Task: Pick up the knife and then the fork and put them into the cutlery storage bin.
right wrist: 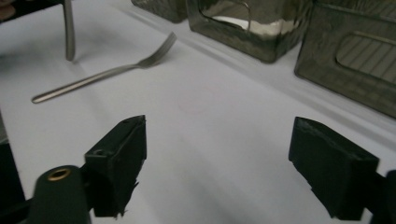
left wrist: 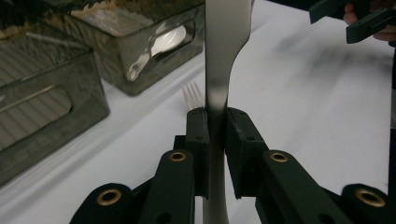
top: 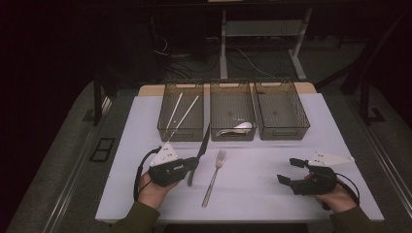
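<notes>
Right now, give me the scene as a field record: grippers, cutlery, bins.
left gripper: shut on knife, blade pointing toward the bins
right gripper: open, holding nothing, above the white mat
fork: flat on the mat between the grippers, tines toward the bins
left bin: two chopsticks
middle bin: white spoon
right bin: nothing visible inside

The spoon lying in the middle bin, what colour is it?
White. The spoon shows best in the high view, lying in the middle bin.
</notes>
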`<control>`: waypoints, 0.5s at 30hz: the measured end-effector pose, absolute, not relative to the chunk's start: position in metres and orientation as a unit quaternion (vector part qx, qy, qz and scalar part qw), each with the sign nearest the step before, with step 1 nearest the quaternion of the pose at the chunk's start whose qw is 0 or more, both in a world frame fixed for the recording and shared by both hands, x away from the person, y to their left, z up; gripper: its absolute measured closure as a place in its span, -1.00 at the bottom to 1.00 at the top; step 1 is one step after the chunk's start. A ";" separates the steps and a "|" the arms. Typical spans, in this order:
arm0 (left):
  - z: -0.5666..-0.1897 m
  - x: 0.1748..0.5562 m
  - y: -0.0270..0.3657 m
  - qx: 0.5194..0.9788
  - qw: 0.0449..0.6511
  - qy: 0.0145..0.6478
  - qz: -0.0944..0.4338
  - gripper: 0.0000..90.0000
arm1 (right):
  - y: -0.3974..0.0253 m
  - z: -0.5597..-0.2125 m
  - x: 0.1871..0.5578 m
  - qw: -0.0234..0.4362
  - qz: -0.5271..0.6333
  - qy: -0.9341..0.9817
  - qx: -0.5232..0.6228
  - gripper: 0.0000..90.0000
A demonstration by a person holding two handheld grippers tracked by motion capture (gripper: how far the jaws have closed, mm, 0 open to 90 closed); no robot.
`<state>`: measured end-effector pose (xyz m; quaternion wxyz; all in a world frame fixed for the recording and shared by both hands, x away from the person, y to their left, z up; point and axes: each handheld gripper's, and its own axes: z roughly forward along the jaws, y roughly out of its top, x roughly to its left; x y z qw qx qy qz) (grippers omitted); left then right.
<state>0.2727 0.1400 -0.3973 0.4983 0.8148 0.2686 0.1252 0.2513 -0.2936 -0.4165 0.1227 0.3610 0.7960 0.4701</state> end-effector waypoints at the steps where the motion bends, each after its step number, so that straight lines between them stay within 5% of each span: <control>1: -0.396 0.273 0.137 0.815 0.499 0.266 0.128 0.76 | -0.291 -0.413 0.252 0.123 0.473 0.795 0.360 -0.65; 10: -0.388 0.280 0.114 0.817 0.496 0.259 0.141 0.76 | -0.268 -0.400 0.270 0.092 0.495 0.790 0.351 -0.65; 15: -0.386 0.288 0.094 0.814 0.500 0.258 0.144 0.76 | -0.259 -0.390 0.282 0.085 0.517 0.779 0.343 -0.44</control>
